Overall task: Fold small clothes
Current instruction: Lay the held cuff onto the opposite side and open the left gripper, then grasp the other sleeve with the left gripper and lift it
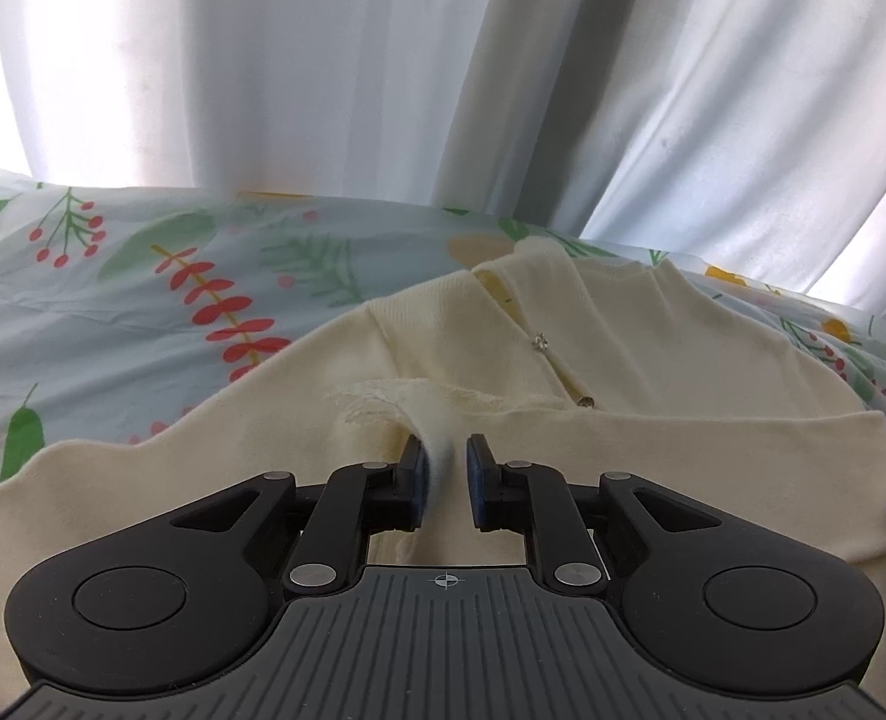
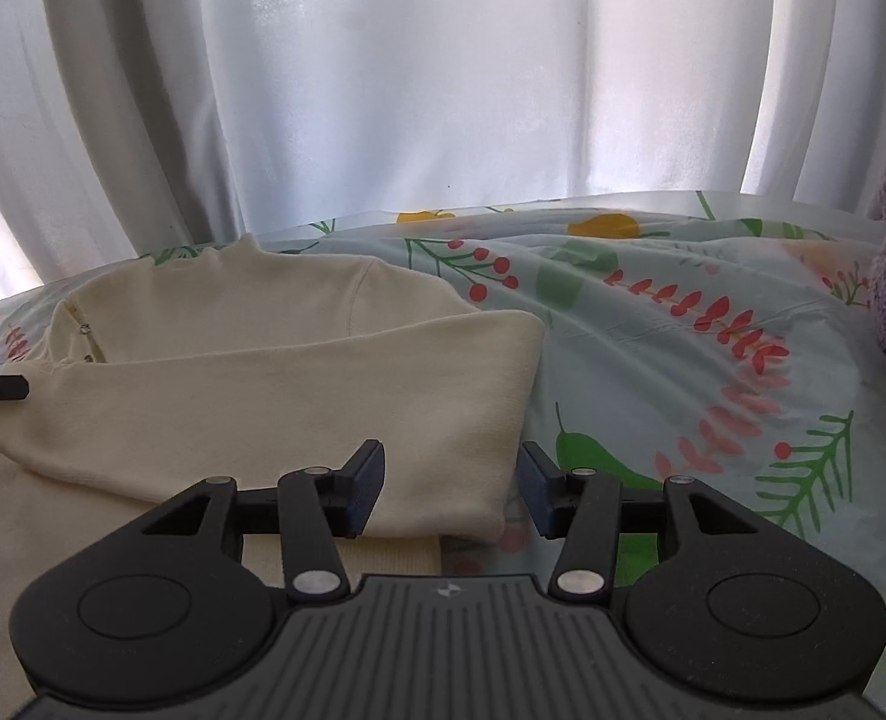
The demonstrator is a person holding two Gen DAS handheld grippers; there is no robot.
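Over the cardigan [image 1: 623, 324] on the bed [image 1: 113, 300], the left hand-held gripper [image 1: 448, 483] stands barely parted, a wisp of frayed cloth [image 1: 383, 402] between its pads; dragging it away could snag and undo the fold.

Beside the cardigan's folded sleeve [image 2: 275, 402], the right hand-held gripper [image 2: 452, 489] is released, half open, straddling the sleeve edge; brushing it could shift it.

left wrist: close, angled down over cream top [image 1: 563, 330] | right wrist: same, from its right | shared: top, curtain [image 2: 443, 90]
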